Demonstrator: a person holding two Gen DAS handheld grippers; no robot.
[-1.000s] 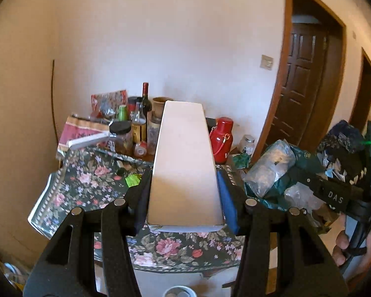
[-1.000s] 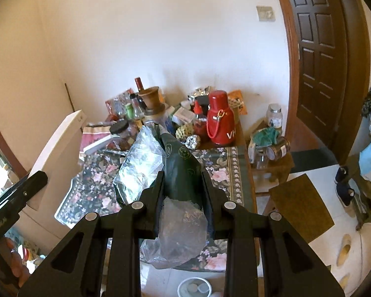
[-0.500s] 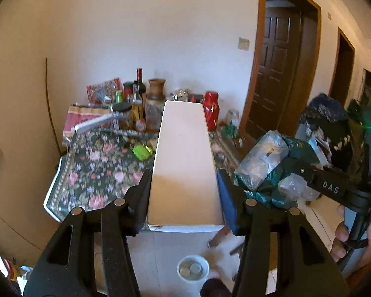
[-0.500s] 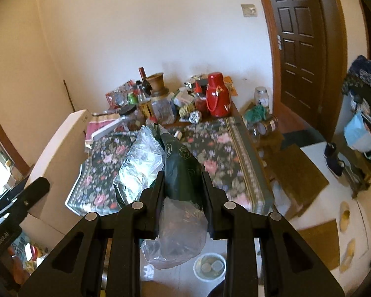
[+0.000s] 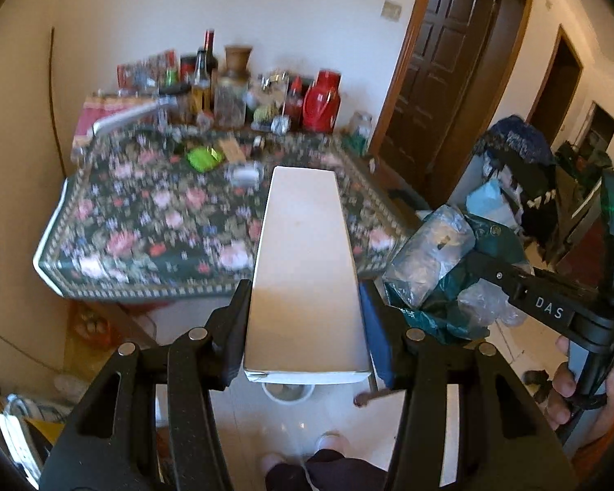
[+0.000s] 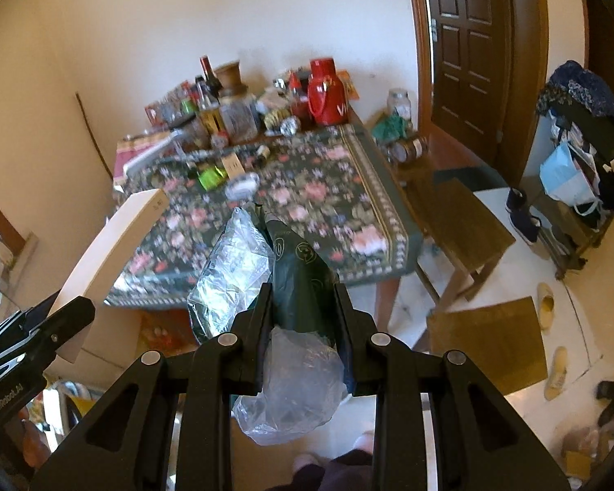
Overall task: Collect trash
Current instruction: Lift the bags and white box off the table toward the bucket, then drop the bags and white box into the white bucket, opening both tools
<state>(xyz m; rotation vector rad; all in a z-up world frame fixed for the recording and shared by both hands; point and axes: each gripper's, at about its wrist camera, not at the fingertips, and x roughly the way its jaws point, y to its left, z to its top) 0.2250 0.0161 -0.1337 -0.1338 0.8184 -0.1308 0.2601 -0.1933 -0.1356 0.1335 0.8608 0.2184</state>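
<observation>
between the fingers of the left gripper (image 5: 305, 319), clamped a long white box (image 5: 305, 270), pads pressed on both long sides, far end jutting out over the near edge of the table (image 5: 151, 221). just right of that, in the right gripper (image 6: 305, 327), pinched a bundle of trash: a dark green plastic bag (image 6: 303, 274) squeezed between the nearly closed fingers, a clear crinkled wrapper (image 6: 233, 266) bulging out on the left side, a clear plastic bag (image 6: 292, 388) drooping below. seen below both tools, pale floor tiles, a small white cup (image 5: 288, 392) on the floor, dark trousers and shoe tips of the person. farther out, covered in a dark floral cloth, the table, bearing a bright green wrapper (image 6: 211, 176), a small tan card (image 6: 232, 165) and a pale crumpled scrap (image 6: 241, 184) near its middle. along the far edge, against the wall, crowded bottles, jars and a red thermos (image 6: 325, 92). to the right, a wooden bench (image 6: 458, 221), beyond it a dark panelled door (image 6: 472, 41).
</observation>
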